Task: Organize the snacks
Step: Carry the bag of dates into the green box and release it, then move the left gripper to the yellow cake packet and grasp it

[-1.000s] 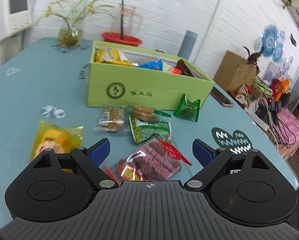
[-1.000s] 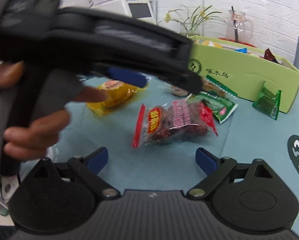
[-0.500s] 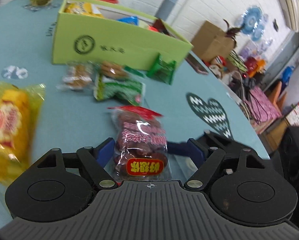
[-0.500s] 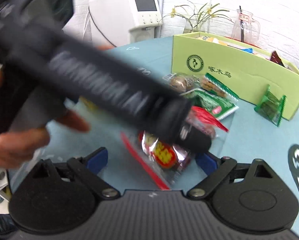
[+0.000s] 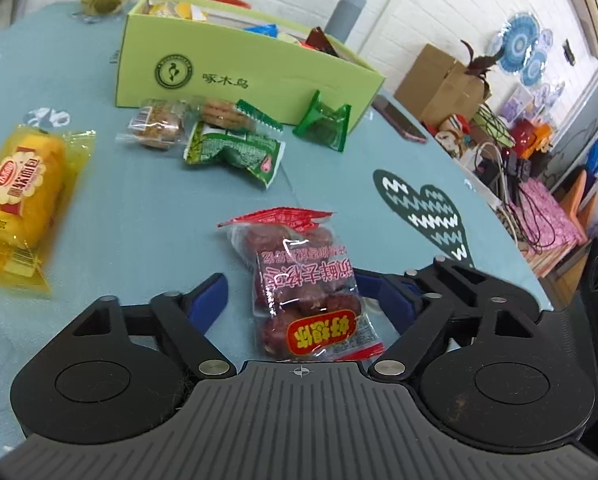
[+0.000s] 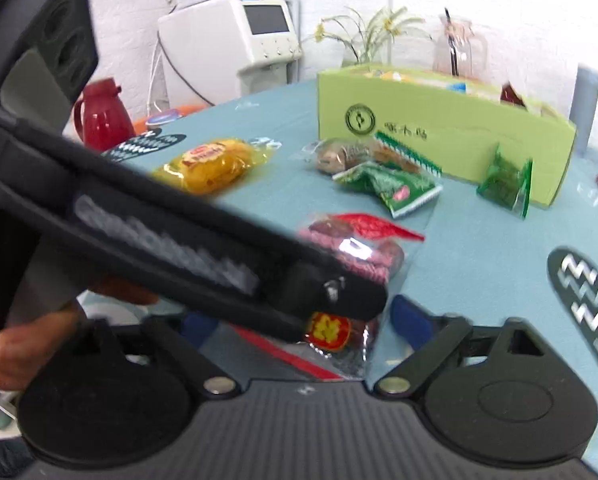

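A clear packet of red dates (image 5: pixel 305 280) lies on the blue tablecloth (image 5: pixel 147 216), its yellow-and-red label nearest me. My left gripper (image 5: pixel 297 298) straddles it, jaws closing; the left pad (image 5: pixel 209 296) still stands clear of the wrapper. In the right wrist view the same packet (image 6: pixel 355 256) lies between the fingers of my right gripper (image 6: pixel 305 322), whose jaws are also closing with a gap on the right. The left gripper's black body (image 6: pixel 187 236) and a hand (image 6: pixel 15 352) cross over the packet and hide the right gripper's left finger. The green snack box (image 5: pixel 259 76) stands behind.
Loose snacks lie before the box: a yellow cake packet (image 5: pixel 23 188), a green packet (image 5: pixel 235 152), a clear-wrapped biscuit (image 5: pixel 159 126) and a small green wrapper (image 5: pixel 325 124). A phone (image 5: pixel 399 120) lies near the table's right edge. A red jug (image 6: pixel 101 116) stands far left.
The left gripper came forward and down until the dates packet lay between its fingers. The right gripper closed in on the same packet. Both pairs of jaws have narrowed.
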{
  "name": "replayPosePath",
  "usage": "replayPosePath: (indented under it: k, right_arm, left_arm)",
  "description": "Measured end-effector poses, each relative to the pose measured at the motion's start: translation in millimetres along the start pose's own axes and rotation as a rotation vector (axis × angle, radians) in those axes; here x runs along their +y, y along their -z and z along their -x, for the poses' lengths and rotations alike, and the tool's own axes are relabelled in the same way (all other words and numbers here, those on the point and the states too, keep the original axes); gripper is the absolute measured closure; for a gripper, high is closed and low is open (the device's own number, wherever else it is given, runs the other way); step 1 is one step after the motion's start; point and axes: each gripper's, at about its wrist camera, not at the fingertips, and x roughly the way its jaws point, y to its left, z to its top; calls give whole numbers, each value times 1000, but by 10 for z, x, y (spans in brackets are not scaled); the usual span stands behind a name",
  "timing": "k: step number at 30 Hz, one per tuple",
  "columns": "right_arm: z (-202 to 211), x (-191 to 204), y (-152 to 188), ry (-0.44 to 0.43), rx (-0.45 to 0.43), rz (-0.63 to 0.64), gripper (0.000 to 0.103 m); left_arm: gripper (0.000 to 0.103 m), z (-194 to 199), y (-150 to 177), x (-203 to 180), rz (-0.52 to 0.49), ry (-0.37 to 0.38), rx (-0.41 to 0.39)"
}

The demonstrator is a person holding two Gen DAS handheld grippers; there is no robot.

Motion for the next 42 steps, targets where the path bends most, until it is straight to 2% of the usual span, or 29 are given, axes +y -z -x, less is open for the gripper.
replayPosePath:
  k: [1,3,5,9,12,16,20,24,27,29,31,36,39,42]
  right_arm:
    - [-1,6,1,-7,-1,1,23]
    - [-20,27,-37,-2,0,3,24]
    - [-14,1,-77,-3,-7,-8,24]
    - [20,-75,-308,17,-75,5,23]
    - [-16,-219,-644,49,-131,59,23]
    - [-257,-543,-1260,97,-181,146,23]
    - [-681,-965,-1784,104,-174,146,23]
    - [-1179,-1320,-1998,107,-113,111,23]
    - [-1477,-1483,-1998,86,-62,71,21]
    - [-1545,-1492,-1932,93,-67,92,19]
    - [-1554,-1502,-1896,83,-74,80,17]
    - [-1400,-1466,-1905,87,-108,61,12]
    - [-1113,-1381,-1897,119,-171,91,11]
    - [-680,-1178,-1758,121,-235,96,11]
  left_arm:
    - [65,-11,7,-16,-16,-2,5]
    - [67,-6,7,-25,-19,-6,1]
    - [70,-1,-41,11,18,5,-2]
    - [71,87,-333,-16,37,26,-52]
    - [70,100,-751,-56,6,31,-109]
    - [67,-27,-1439,-46,-50,16,-184]
    - [67,-374,-2105,122,-53,-11,-214]
    - [66,-869,-2470,392,-3,-24,-176]
    - [64,-1181,-2542,512,9,-55,-124]
    - [44,-1279,-2501,552,0,-78,-119]
    - [32,-1294,-2435,583,-10,-76,-131]
    - [29,-1070,-2396,551,-4,-62,-172]
    - [27,-761,-2335,432,-26,-44,-227]
    - [18,-350,-2183,310,-49,-28,-294]
